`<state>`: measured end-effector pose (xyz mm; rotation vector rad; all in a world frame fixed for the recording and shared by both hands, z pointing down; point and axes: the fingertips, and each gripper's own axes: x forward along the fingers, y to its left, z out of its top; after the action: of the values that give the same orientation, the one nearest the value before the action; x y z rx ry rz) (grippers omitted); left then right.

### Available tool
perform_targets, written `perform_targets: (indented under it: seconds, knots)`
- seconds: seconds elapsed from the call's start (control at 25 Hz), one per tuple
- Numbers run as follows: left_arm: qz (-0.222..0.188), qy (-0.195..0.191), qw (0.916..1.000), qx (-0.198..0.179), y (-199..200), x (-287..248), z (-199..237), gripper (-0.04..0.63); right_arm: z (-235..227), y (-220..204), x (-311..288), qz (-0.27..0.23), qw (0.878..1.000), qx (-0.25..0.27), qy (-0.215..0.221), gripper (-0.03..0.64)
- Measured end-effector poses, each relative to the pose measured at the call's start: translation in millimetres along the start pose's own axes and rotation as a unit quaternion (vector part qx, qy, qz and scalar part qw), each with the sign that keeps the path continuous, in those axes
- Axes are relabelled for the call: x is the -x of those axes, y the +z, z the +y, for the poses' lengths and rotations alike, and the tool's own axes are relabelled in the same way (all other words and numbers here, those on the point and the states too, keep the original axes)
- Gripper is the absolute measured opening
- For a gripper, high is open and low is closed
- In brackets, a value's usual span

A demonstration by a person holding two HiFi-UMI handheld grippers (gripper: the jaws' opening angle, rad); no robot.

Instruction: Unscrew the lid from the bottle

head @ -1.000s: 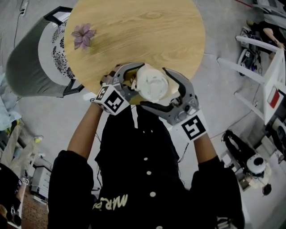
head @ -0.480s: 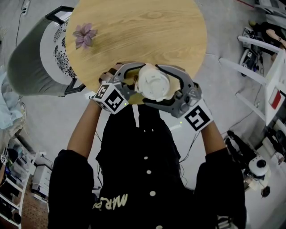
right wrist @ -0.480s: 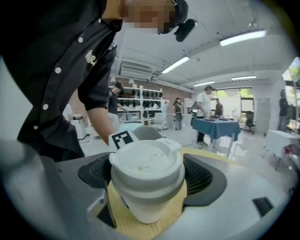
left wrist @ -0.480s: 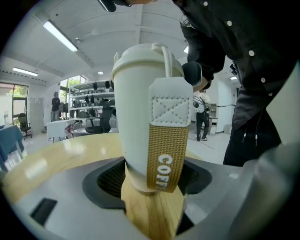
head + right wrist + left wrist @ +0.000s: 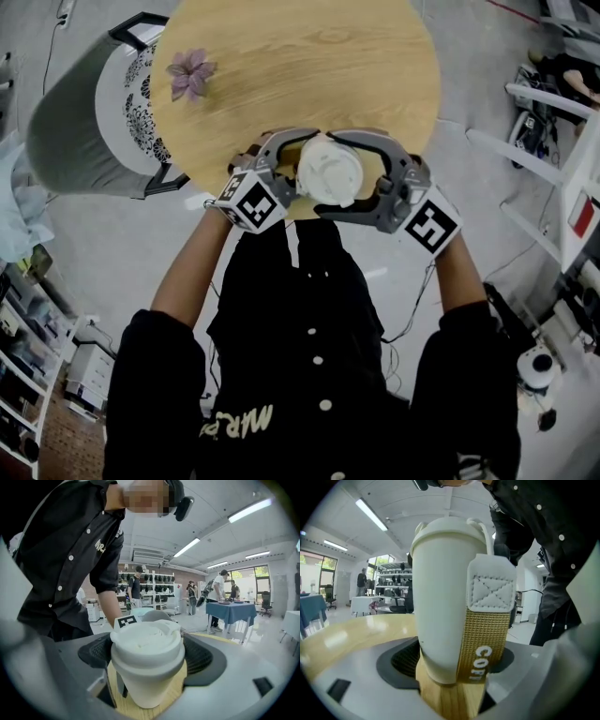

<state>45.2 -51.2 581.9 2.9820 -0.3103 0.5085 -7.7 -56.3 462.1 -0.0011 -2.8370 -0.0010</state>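
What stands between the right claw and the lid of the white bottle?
Nothing visible does. The lid already sits between the jaws of the right claw, which grips it at the rim.

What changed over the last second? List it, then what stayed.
The right gripper, jaws on the lid, swung counter-clockwise round it as seen from above. On the left gripper the jaws have just been opening slightly, the bottle between them. Bottle, table and flower stayed put.
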Motion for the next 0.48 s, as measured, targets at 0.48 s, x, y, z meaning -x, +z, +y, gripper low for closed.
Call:
perform_targets:
  seconds: [0.48]
  knots:
    - [0.014,-0.008,0.9995,-0.028,-3.5,2.9,-4.1,0.356,3.5,2.5,-2.3,-0.024,0.999,-0.014,-0.041,0.459]
